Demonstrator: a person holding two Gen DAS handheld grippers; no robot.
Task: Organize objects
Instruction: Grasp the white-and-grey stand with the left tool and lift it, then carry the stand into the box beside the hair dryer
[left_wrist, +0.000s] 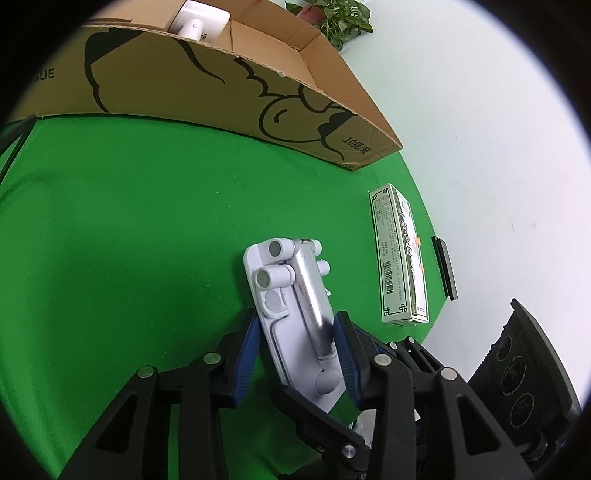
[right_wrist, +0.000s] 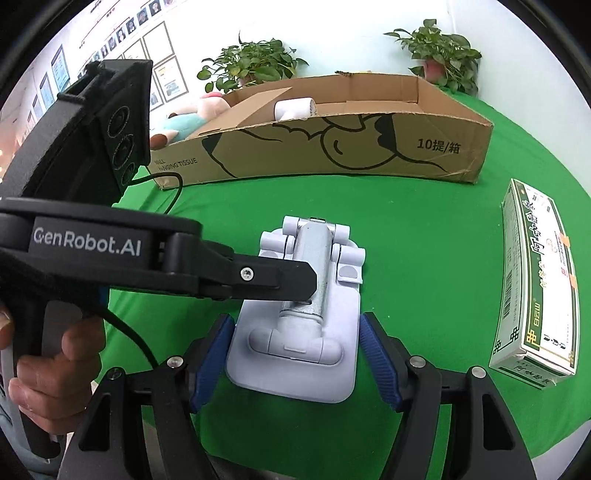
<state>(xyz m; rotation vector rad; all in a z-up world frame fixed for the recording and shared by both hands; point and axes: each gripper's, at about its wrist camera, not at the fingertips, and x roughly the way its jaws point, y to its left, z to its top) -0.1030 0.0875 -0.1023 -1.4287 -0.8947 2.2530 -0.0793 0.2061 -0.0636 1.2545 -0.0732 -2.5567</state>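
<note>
A white folding phone stand with a silver metal arm lies flat on the green cloth. My left gripper is shut on it, one blue pad on the base's left edge and the other against the metal arm. In the right wrist view the stand lies between the blue pads of my right gripper. Those pads flank the base, and a thin strip of green shows on the right side. The left gripper reaches in from the left, its black finger across the arm.
An open cardboard box stands behind the stand, with a white roll inside. A green-and-white carton lies to the right. A black cable, a plush toy and potted plants are at the back. A hand holds the left gripper.
</note>
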